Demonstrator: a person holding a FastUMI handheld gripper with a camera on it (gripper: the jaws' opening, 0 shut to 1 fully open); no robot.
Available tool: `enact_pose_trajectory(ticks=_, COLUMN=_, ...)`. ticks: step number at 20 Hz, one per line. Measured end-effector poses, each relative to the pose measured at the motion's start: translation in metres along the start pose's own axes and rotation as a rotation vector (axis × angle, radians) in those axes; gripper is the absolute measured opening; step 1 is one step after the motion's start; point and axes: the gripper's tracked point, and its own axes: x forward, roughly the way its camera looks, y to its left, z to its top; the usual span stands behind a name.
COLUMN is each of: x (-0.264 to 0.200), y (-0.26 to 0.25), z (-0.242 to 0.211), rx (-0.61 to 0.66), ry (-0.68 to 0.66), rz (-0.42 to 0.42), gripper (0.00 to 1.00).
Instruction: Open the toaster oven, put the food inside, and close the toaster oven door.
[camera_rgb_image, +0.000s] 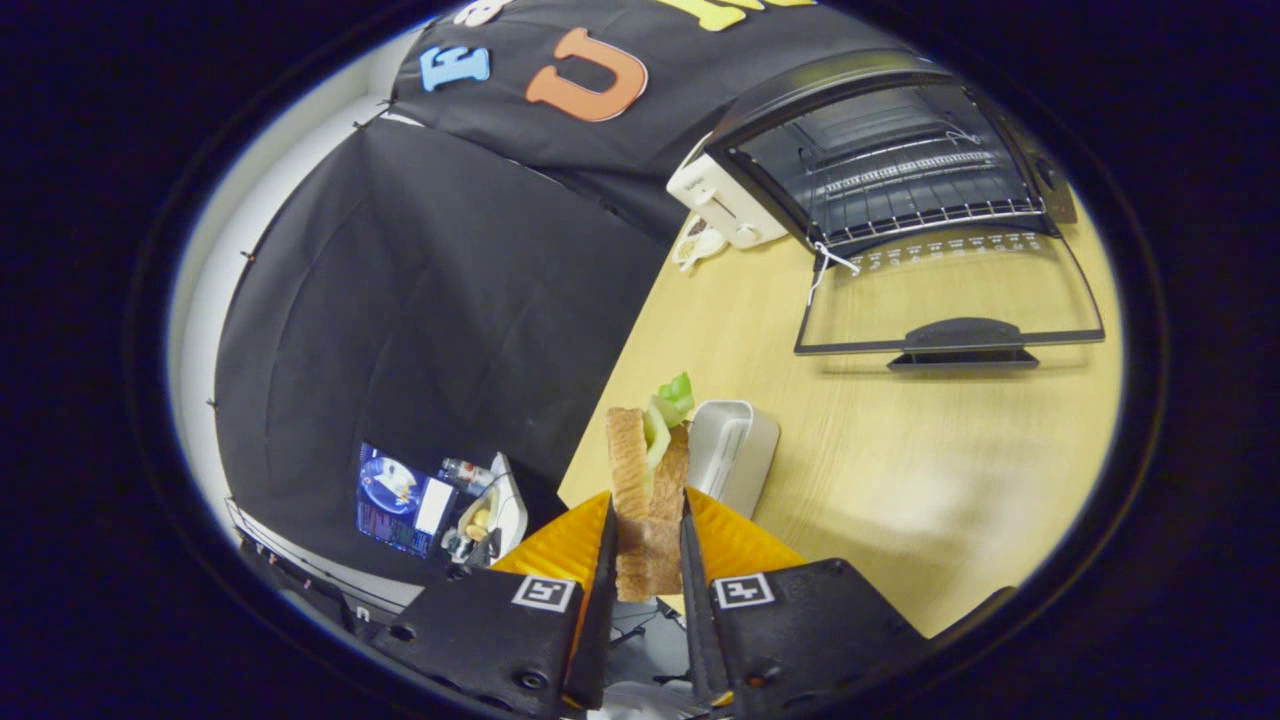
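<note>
Gripper (648, 560) – fingers pressed in on a sandwich (648, 490), both sides touching the bread; sandwich stands on edge between them, green filling at its far end.
White container (733, 452) – just ahead of the fingers, slightly to the right, beside the sandwich tip, on the wooden table (900, 470).
Toaster oven (880, 150) – well beyond the fingers, off to the right; door (950, 300) dropped fully open, lying flat toward the tool, handle on its near edge. Wire rack (900, 185) inside.
White toaster (715, 200) – next to the oven's left side.
Small items by toaster – too small to tell.
</note>
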Motion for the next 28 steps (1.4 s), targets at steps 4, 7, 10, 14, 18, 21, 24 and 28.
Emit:
enact_pose_trajectory(ticks=4, x=-0.007, y=-0.008, z=0.011, rx=0.017, ry=-0.049, rz=0.001, gripper=0.36)
enact_pose_trajectory(ticks=7, x=-0.02, y=-0.012, z=0.039, rx=0.043, ry=-0.186, rz=-0.01, gripper=0.34)
enact_pose_trajectory(ticks=10, x=-0.036, y=-0.025, z=0.076, rx=0.101, ry=-0.355, rz=-0.018, gripper=0.34)
enact_pose_trajectory(ticks=14, x=-0.049, y=-0.052, z=0.112, rx=0.139, ry=-0.542, rz=-0.051, gripper=0.33)
enact_pose_trajectory(ticks=18, x=-0.066, y=-0.074, z=0.148, rx=0.201, ry=-0.73, rz=-0.058, gripper=0.33)
enact_pose_trajectory(ticks=21, x=-0.07, y=-0.106, z=0.167, rx=0.304, ry=-0.826, rz=-0.096, gripper=0.33)
enact_pose_trajectory(ticks=24, x=-0.069, y=-0.133, z=0.186, rx=0.436, ry=-0.897, rz=-0.077, gripper=0.33)
enact_pose_trajectory(ticks=28, x=-0.056, y=-0.167, z=0.209, rx=0.518, ry=-0.947, rz=-0.103, gripper=0.33)
